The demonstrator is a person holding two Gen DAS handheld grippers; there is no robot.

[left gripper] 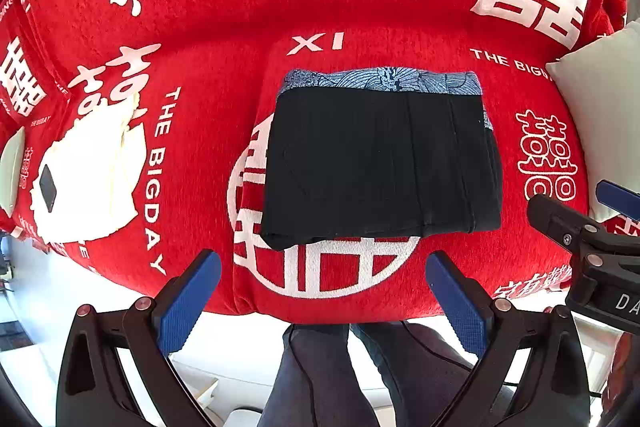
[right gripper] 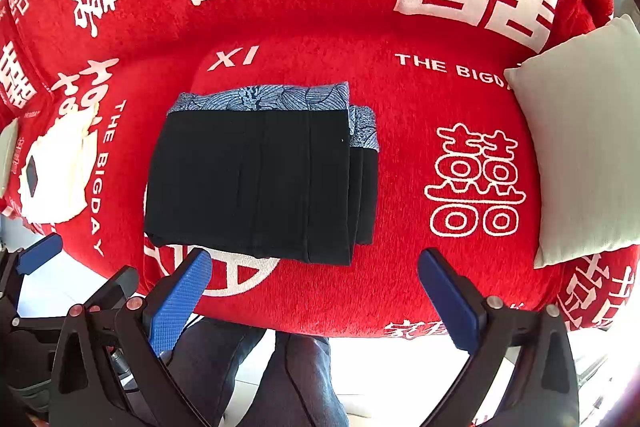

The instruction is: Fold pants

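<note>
The black pants (left gripper: 380, 163) lie folded into a compact rectangle on the red sofa seat (left gripper: 328, 291), with a blue patterned waistband along the far edge. They also show in the right wrist view (right gripper: 256, 179). My left gripper (left gripper: 324, 303) is open and empty, held back from the pants above the seat's front edge. My right gripper (right gripper: 314, 301) is open and empty, also back from the pants at the seat's front edge. The right gripper shows at the right edge of the left wrist view (left gripper: 592, 223).
The sofa wears a red cover with white characters (right gripper: 476, 179). A white cushion (right gripper: 588, 147) leans at the right end. A white garment with a black tag (left gripper: 88, 179) lies on the left. The person's legs (left gripper: 328, 375) stand below the seat edge.
</note>
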